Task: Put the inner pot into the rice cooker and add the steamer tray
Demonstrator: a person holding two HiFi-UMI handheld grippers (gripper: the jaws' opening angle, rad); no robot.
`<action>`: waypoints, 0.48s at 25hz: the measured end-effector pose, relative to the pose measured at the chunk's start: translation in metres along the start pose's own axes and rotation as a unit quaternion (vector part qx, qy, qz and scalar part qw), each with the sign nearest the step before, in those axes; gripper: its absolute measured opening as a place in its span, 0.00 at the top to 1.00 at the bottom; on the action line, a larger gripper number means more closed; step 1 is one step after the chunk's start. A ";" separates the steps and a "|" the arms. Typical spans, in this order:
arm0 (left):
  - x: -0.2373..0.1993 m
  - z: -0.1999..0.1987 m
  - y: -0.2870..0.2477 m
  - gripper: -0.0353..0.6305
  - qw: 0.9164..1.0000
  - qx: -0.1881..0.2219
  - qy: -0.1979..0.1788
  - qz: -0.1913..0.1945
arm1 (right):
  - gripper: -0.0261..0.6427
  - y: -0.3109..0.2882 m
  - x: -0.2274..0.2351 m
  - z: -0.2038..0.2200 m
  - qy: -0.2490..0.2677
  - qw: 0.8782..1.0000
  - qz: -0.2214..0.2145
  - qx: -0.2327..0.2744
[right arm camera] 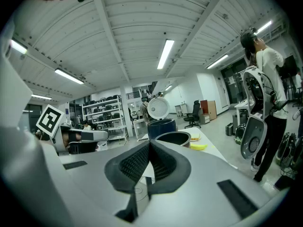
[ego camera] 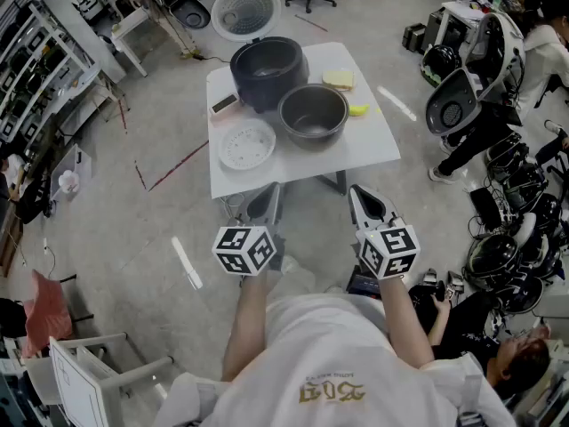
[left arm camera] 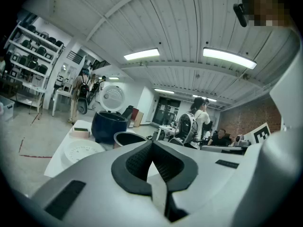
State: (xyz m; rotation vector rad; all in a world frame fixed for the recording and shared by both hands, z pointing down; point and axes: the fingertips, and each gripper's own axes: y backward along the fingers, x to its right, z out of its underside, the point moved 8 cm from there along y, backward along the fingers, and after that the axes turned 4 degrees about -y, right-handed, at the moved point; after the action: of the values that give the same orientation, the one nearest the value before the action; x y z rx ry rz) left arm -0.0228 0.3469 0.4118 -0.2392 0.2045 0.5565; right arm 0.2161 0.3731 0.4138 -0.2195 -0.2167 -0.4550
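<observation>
Two grippers, the left gripper (ego camera: pixel 266 201) and right gripper (ego camera: pixel 365 201), hovered short of the surface (ego camera: pixel 378 147), jaws pressed together and empty, likely poised before reaching in. The pot (ego camera: pixel 313 114) sat just beside the cooker (ego camera: pixel 268 71), whose lid (ego camera: pixel 246 10) stood open, seemingly ready to receive it. The tray (ego camera: pixel 247 144) lay flat near the pot, handy for afterwards.

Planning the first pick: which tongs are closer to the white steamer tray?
Left. The left tongs hover shut just short of the table edge, directly before the steamer tray; the right tongs, also shut, sit further right, nearer the inner pot.
</observation>
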 end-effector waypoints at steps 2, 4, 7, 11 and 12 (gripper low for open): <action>-0.001 0.001 0.001 0.92 1.000 -0.001 0.002 -0.001 | 0.95 0.001 0.000 0.000 -0.001 1.000 0.001 -0.001; -0.001 0.002 0.002 0.92 1.000 -0.002 0.003 -0.001 | 0.95 0.001 -0.001 0.001 -0.001 1.000 0.000 -0.002; -0.002 0.002 0.003 0.92 1.000 0.000 0.004 0.001 | 0.95 0.001 -0.004 0.002 0.000 1.000 -0.004 -0.003; -0.001 0.004 0.003 0.92 1.000 0.003 0.007 0.003 | 0.95 0.002 -0.003 0.005 -0.007 1.000 -0.005 -0.004; -0.001 0.004 0.002 0.92 1.000 0.005 0.007 0.002 | 0.95 0.002 -0.002 0.006 -0.016 1.000 -0.005 -0.003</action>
State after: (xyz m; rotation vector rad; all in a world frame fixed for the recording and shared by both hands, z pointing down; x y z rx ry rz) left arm -0.0241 0.3495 0.4158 -0.2331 0.2224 0.5584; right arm 0.2148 0.3772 0.4185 -0.2319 -0.2482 -0.4631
